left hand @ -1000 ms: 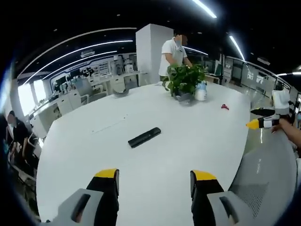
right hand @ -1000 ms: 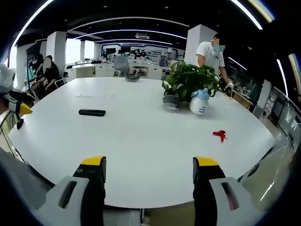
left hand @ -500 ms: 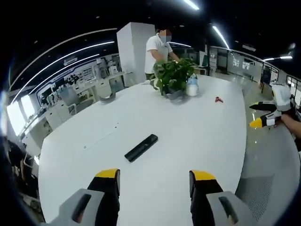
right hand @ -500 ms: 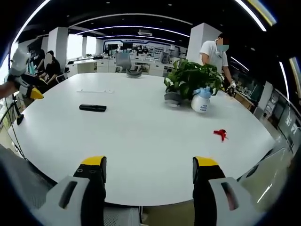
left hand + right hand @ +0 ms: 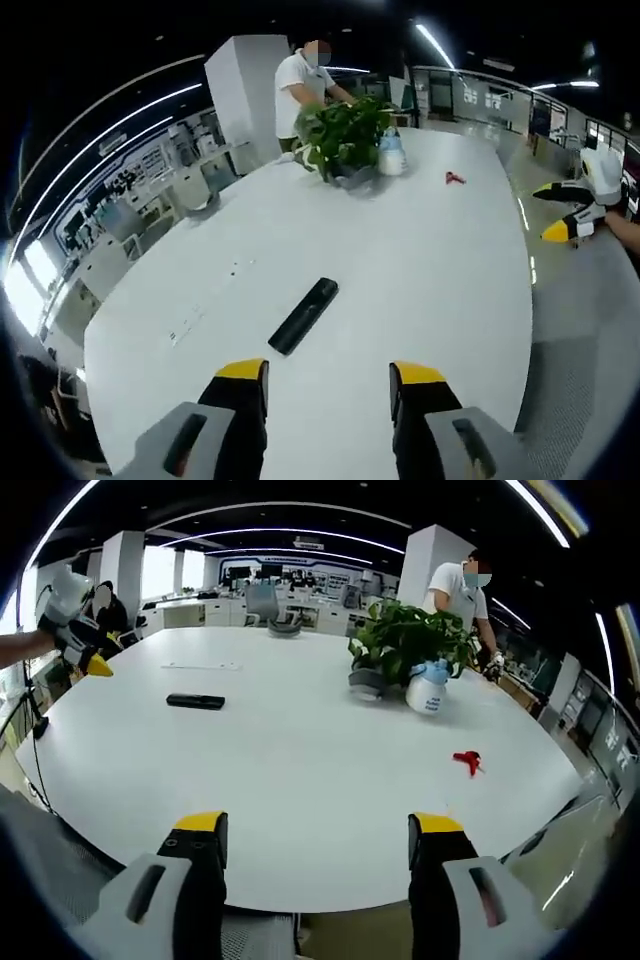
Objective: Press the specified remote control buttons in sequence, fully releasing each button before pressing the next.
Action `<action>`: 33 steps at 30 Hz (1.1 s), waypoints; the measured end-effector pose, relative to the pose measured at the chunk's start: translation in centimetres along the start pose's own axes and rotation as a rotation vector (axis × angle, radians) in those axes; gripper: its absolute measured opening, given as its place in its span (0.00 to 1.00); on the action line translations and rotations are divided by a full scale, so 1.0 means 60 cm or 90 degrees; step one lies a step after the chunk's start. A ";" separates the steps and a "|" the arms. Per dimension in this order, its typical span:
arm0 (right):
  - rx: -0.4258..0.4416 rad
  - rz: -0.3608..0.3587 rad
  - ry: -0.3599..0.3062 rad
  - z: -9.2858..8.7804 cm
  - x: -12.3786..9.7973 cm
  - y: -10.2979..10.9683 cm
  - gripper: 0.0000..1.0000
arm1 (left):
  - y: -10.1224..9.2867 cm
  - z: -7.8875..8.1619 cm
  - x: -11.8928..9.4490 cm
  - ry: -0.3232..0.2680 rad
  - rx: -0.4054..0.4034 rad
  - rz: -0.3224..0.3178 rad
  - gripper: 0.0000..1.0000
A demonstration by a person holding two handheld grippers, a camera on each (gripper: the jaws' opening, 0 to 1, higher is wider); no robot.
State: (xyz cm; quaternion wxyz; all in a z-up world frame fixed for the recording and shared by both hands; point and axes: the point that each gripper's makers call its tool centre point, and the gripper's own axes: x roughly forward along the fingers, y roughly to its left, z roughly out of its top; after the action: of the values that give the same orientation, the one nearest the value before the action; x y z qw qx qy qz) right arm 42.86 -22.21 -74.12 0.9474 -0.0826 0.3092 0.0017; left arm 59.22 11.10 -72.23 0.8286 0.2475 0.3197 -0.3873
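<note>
A black remote control lies flat on the white round table, a short way ahead of my left gripper, which is open and holds nothing. In the right gripper view the same remote control lies far off at the left of the table. My right gripper is open and empty near the table's front edge. The left gripper comes in at the far left of that view, above the table edge. The right gripper shows at the right of the left gripper view.
A potted plant and a white spray bottle stand at the far side of the table. A small red object lies on the right part. A person in a white shirt stands behind the plant. Desks and chairs fill the room beyond.
The left gripper has moved in over the table toward the remote, which now lies closer ahead of it. The right gripper has hardly moved. Both stay open.
</note>
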 end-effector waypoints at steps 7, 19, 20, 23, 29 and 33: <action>-0.013 0.002 0.015 -0.006 0.004 0.002 0.76 | 0.017 0.002 0.044 0.034 0.055 -0.033 0.44; -0.017 -0.002 0.030 -0.013 0.007 -0.001 0.75 | 0.046 0.012 0.101 0.073 0.099 -0.075 0.40; -0.017 -0.003 0.030 -0.013 0.007 -0.001 0.75 | 0.047 0.013 0.105 0.075 0.099 -0.080 0.40; -0.012 -0.005 0.030 -0.013 0.007 -0.003 0.75 | 0.053 0.022 0.116 0.072 0.102 -0.090 0.40; -0.019 -0.002 0.037 -0.017 0.009 -0.001 0.75 | 0.067 0.018 0.151 0.087 0.138 -0.102 0.38; -0.026 -0.001 0.042 -0.019 0.010 0.000 0.75 | 0.079 0.005 0.177 0.120 0.152 -0.120 0.35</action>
State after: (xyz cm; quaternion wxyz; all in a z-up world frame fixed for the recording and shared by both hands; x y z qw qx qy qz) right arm 42.70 -22.41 -75.36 0.9347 -0.1020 0.3405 0.0042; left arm 68.36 8.48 -78.93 0.7197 0.3486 0.3696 -0.4732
